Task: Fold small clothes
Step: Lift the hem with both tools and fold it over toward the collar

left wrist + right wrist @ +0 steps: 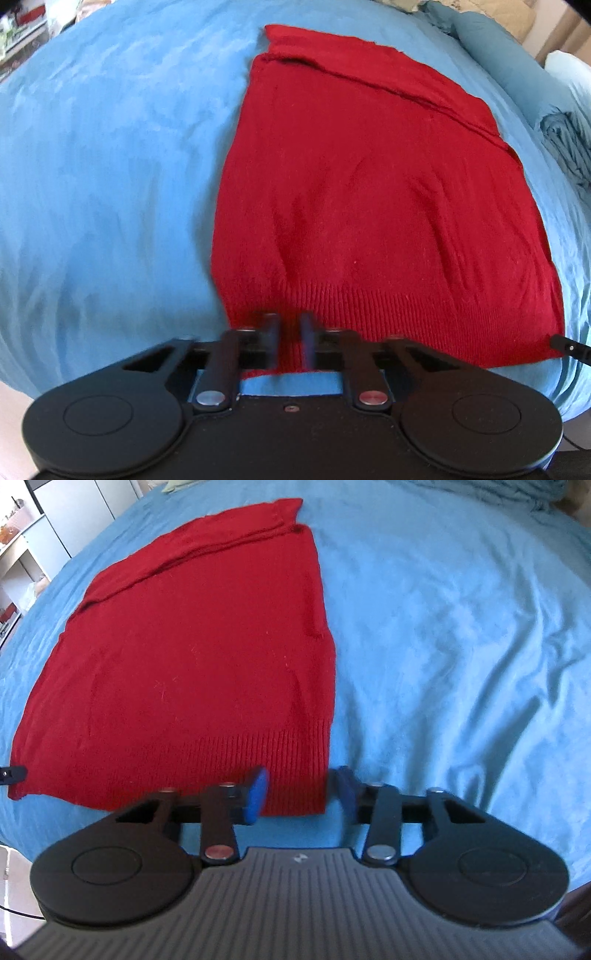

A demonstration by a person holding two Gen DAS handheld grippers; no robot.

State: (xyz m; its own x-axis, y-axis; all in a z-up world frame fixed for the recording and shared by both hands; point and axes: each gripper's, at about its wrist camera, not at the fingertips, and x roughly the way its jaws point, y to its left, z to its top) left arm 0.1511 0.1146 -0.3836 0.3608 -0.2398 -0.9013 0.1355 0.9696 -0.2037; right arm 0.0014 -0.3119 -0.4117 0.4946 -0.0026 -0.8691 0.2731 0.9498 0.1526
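Note:
A red knit sweater [369, 184] lies flat on the blue bed cover [110, 184], folded into a narrow panel with its ribbed hem nearest me. My left gripper [289, 332] is shut on the hem near its left corner, and red fabric shows between the fingers. In the right wrist view the sweater [184, 646] lies to the left. My right gripper [301, 792] straddles the hem's right corner; one blue pad [256, 794] rests over the rib and the other stands just off the edge, so the jaws are open. Each gripper's tip shows in the other's view, the right gripper [565, 345] and the left gripper [11, 773].
A blue pillow [491, 48] and bunched blue fabric [569, 147] lie at the bed's far right. White shelving [22, 554] stands beyond the bed's left side. The wrinkled bed cover [443, 646] stretches right of the sweater.

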